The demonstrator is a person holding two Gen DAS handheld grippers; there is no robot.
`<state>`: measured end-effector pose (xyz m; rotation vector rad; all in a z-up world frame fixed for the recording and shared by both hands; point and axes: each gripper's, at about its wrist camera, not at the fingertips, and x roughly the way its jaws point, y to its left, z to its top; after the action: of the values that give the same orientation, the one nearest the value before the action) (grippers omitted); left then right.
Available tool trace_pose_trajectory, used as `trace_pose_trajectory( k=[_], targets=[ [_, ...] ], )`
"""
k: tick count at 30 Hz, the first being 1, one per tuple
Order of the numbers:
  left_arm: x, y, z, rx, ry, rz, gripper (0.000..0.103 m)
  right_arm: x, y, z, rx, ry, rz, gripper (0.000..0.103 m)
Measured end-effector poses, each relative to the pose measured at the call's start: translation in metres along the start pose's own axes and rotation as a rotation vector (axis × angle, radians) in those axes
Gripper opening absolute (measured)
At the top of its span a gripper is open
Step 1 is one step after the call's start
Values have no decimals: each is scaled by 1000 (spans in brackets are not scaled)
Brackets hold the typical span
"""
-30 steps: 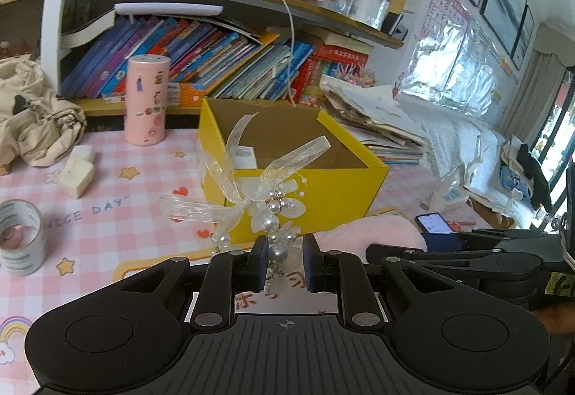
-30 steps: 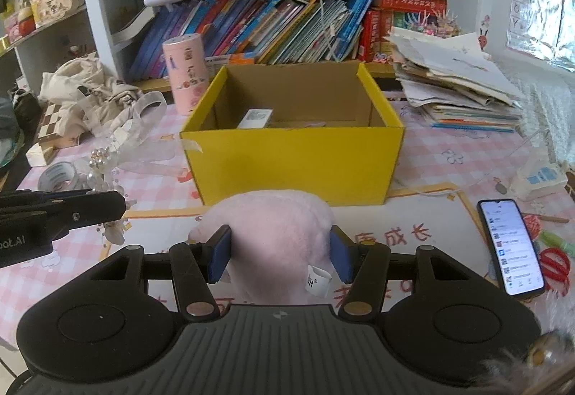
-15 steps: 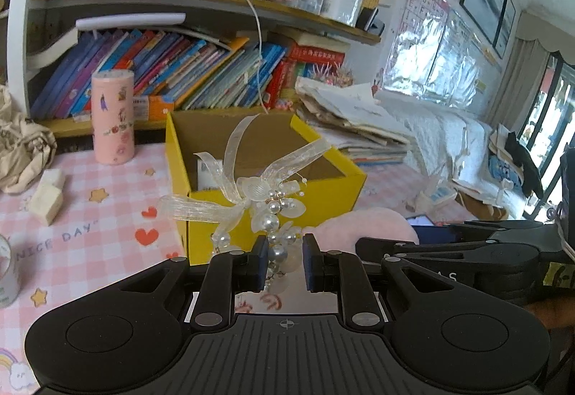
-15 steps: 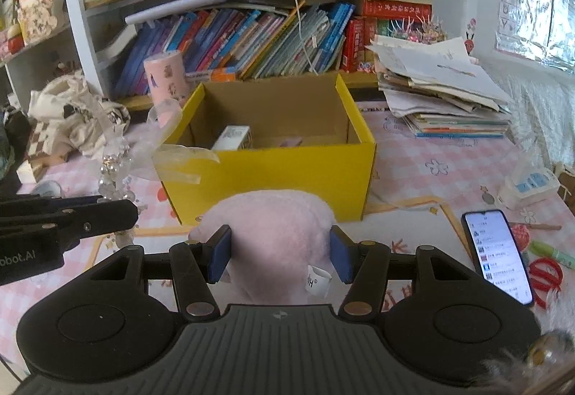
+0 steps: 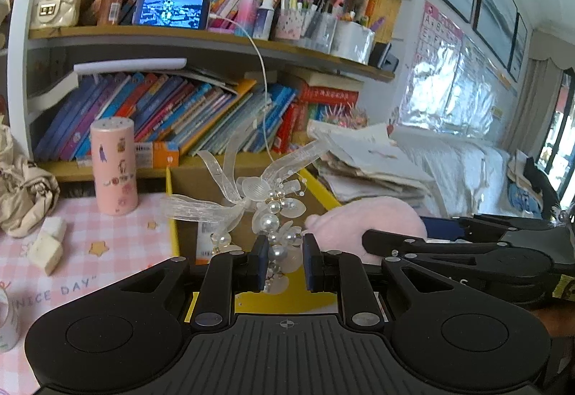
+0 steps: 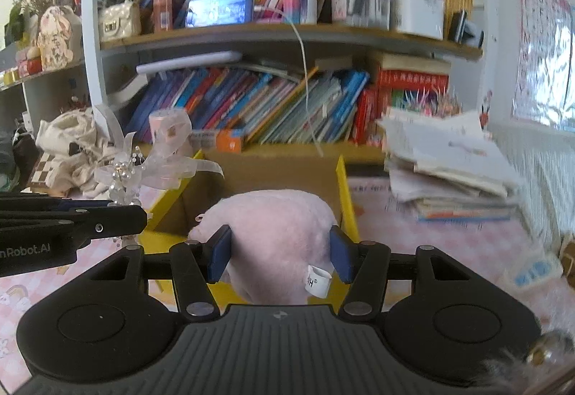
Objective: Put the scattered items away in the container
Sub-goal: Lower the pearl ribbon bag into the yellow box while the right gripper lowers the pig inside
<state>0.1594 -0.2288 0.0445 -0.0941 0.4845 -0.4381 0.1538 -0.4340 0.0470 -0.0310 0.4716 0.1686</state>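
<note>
**A:** So, how will these two handle? The left hand-held gripper [image 5: 285,263] is clenched on the pearl-and-ribbon ornament [image 5: 267,206], gripped low on its beaded stem.

**B:** Fragile, I'd judge — light, with thin wire sprigs and floppy sheer ribbon loops that could snag on the yellow box [image 5: 323,195]. The stem is the sensible place to hold it; squeezing the petals would likely bend them.

**A:** And the right hand-held gripper [image 6: 279,256]?

**B:** It's grasping the pink plush toy [image 6: 276,226], pads pressed into its sides. Soft, squashy and light — it will give under the pads, so a grip across the body's middle suits it. It shouldn't slip much, being fuzzy.

**A:** Where are they?

**B:** Both are held up at the box's near wall, roughly over its open top, above the pink checked counter [image 5: 107,233].

**A:** Any writing?

**B:** "NICE DAY" on the counter cloth, "Robot.AI" on the left tool's side in the right view, and a small white tag [image 6: 317,281] on the plush — its print is too small to read.
</note>
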Motion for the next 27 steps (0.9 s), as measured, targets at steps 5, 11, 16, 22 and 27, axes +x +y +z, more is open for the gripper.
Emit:
trace_pose_trajectory(
  k=[5, 11, 16, 22, 27],
  targets=[
    [19, -8, 10, 5, 3, 35, 18, 15, -19, 11, -25, -17, 8, 54],
    [48, -10, 17, 4, 49, 88, 18, 45, -30, 20, -65, -11, 61, 54],
    [70, -12, 22, 24, 79, 122, 18, 77, -33, 32, -104, -5, 103, 54],
    [98, -8, 21, 32, 144, 161, 18, 126, -31, 46, -167, 30, 139, 54],
    [113, -8, 16, 47, 201, 172, 19, 165, -30, 52, -211, 79, 163, 54]
  ],
)
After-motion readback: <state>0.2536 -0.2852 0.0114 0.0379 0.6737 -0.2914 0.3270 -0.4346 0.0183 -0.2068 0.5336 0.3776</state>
